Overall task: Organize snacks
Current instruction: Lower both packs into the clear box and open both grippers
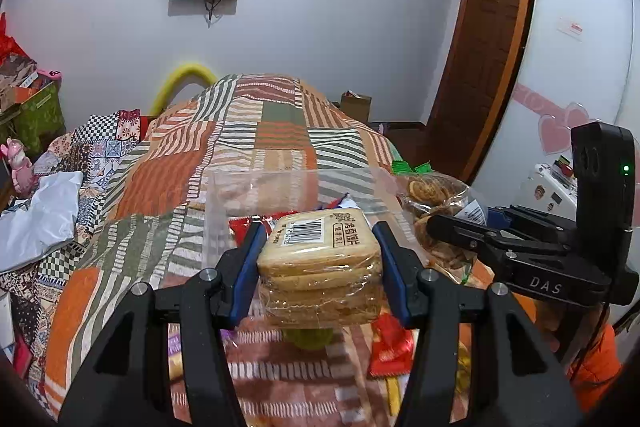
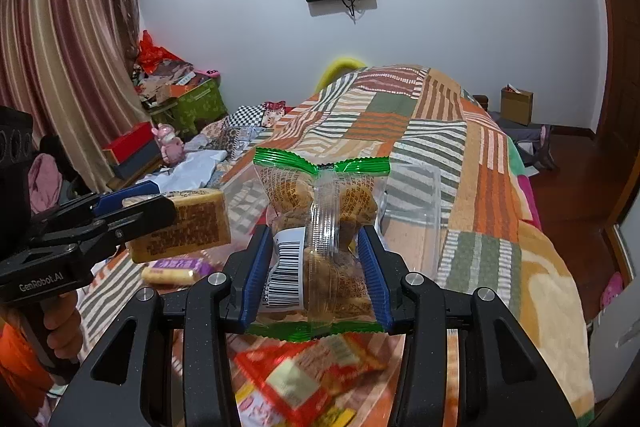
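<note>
Clear-wrapped biscuits sit clamped across their short sides in my left gripper, my right gripper pinches the cookie bag mid-body, both raised over the bed, presumably for the tub.

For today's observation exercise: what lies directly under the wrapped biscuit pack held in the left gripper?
Under the biscuit pack, held in the left gripper, a bit of something yellow-green shows above the patterned blanket. The pack covers most of it, so it cannot be identified.
</note>
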Demonstrator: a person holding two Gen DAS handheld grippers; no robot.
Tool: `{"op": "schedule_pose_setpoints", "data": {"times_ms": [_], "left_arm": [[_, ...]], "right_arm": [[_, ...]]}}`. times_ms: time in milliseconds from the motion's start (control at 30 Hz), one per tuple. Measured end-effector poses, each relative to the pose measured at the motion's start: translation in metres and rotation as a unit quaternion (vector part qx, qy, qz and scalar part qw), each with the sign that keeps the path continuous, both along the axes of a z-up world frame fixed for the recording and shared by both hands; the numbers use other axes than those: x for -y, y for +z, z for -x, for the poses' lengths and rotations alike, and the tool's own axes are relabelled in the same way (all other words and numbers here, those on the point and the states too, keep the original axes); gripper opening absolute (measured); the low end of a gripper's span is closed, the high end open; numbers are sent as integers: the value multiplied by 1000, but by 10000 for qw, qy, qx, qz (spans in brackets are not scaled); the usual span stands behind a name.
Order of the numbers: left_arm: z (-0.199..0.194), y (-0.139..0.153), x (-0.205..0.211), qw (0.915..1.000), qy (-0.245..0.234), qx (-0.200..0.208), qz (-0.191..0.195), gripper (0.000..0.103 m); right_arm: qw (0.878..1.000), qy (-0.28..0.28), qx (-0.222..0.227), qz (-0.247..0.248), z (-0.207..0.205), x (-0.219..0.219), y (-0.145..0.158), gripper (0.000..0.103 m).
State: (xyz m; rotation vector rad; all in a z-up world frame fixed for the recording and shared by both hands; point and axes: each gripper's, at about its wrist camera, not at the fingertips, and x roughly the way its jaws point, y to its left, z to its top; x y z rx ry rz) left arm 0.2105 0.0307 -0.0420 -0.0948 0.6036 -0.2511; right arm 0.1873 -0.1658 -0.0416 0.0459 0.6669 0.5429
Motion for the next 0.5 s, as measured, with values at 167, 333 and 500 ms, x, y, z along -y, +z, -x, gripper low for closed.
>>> {"op": "schedule_pose_setpoints", "data": {"times_ms": [167,333,500], "left_arm": [[-26,-13,-9,9998,117,-147,-21,54],[-44,-26,-15,9994,177,-307,-62,54],[-57,-34,-14,9990,156,-405,-130,54]], "right_arm": [[10000,3,-79,43,-17,-10,-7,41],[9998,19,-201,67,-34,-19,-13,41],[9993,36,-319,176,-45,-27,-21,41]]}}
